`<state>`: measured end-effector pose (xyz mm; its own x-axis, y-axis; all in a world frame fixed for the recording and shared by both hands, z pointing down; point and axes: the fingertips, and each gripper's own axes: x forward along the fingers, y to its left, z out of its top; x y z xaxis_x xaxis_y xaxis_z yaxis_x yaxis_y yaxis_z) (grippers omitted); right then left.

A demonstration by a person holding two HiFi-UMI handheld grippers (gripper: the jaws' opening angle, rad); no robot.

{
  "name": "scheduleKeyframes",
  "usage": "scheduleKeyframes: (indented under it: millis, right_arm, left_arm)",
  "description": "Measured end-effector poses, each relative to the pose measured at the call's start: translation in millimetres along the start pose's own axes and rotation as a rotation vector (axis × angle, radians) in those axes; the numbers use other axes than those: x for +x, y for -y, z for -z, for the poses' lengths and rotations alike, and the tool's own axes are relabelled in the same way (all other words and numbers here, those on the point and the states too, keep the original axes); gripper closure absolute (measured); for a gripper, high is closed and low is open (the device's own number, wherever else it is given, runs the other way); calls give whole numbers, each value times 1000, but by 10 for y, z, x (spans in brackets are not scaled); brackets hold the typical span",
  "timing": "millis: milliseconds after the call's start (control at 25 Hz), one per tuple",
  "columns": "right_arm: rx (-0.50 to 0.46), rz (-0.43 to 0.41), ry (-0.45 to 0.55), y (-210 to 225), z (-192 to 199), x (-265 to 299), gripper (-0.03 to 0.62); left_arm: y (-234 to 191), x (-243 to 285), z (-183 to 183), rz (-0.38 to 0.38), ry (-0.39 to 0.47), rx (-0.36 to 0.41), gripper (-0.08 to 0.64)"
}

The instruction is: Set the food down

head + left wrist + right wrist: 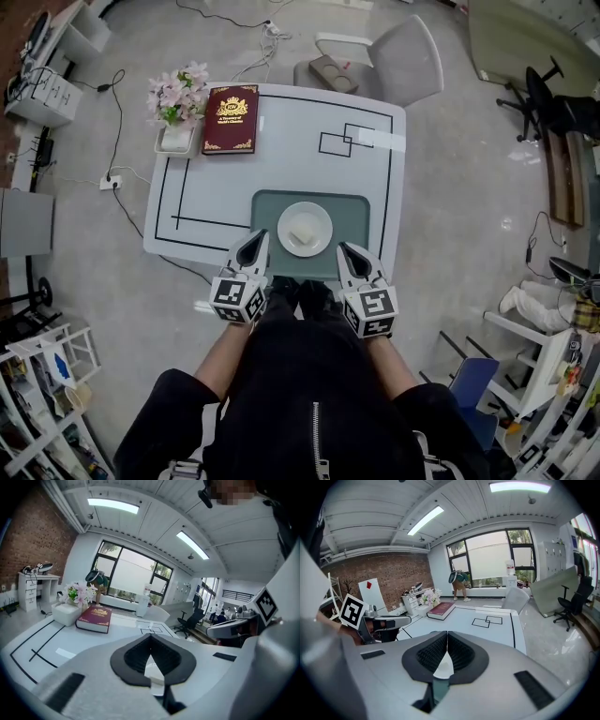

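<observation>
A white plate (305, 229) with a pale piece of food (302, 233) rests on a green placemat (267, 206) near the front edge of the white table (281, 159). My left gripper (260, 235) is at the plate's left, shut, with nothing between its jaws. My right gripper (343, 247) is at the plate's right, also shut and empty. In the left gripper view the closed tips (150, 635) frame the plate (153, 671) below them. The right gripper view shows its tips (447, 633) touching, with the plate rim (443, 667) under them.
A dark red book (231, 119) and a white planter of pink flowers (177, 98) stand at the table's far left corner. Black lines are taped on the tabletop. A grey chair (394, 61) stands behind the table; cables run over the floor to the left.
</observation>
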<state>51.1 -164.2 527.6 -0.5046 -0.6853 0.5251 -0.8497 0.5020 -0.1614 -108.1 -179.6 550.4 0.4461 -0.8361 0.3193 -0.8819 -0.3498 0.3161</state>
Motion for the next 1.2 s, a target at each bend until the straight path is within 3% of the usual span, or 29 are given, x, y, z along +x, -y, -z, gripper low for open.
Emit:
scheduleKeyframes:
  millis: [440,680,1200]
  right_arm:
    - [-116,-92,96,-306,-279,-178,583]
    - [-108,-95,101,-370,-283,-286,584]
    - [-104,-72,112,-292,-352,-375,584]
  left_arm:
    - [398,-332,-334,61,44,196,557]
    - [513,-434,-274,72,39,159,557]
    - [552,-435,-240,58,25,183,557]
